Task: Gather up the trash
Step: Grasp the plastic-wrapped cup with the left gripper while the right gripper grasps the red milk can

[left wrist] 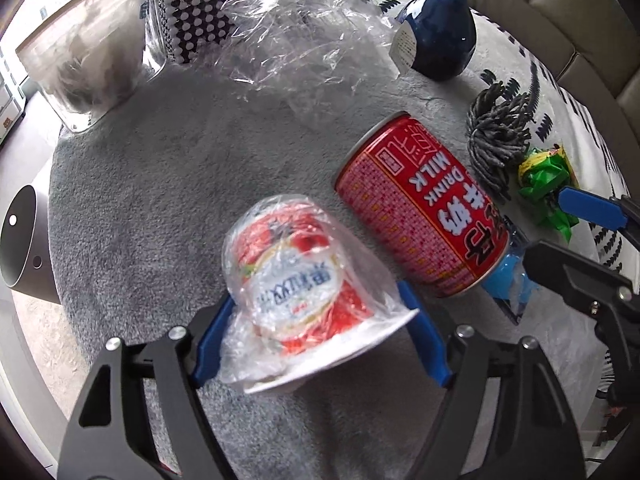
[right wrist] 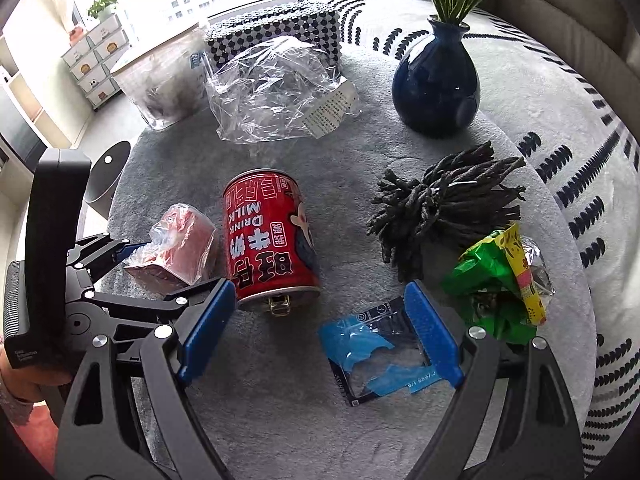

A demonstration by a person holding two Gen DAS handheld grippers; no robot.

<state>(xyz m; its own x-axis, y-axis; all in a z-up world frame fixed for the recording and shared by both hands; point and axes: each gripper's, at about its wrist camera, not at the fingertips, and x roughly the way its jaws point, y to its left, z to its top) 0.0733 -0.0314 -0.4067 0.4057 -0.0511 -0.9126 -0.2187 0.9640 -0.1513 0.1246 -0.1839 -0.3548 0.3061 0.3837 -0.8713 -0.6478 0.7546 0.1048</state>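
A red-and-white cup wrapped in clear plastic (left wrist: 296, 280) lies on its side on the grey cloth-covered table (left wrist: 160, 200). My left gripper (left wrist: 316, 340) has its blue pads against both sides of the cup, at the rim and the wrap. From the right wrist view the same cup (right wrist: 180, 248) sits between those fingers. A red milk-drink can (left wrist: 424, 208) (right wrist: 272, 240) lies beside it. My right gripper (right wrist: 320, 332) stands open, its right pad over a blue-and-clear wrapper (right wrist: 372, 356). A crumpled green wrapper (right wrist: 496, 280) lies to its right.
A crinkled clear plastic bag (right wrist: 276, 92) lies at the back, before a black-and-white patterned box (right wrist: 280, 32) and a clear container (right wrist: 160, 84). A dark blue vase (right wrist: 436, 88) with stems and a grey tassel bundle (right wrist: 444, 208) stand right. A grey cylinder (right wrist: 104, 176) sits beyond the left edge.
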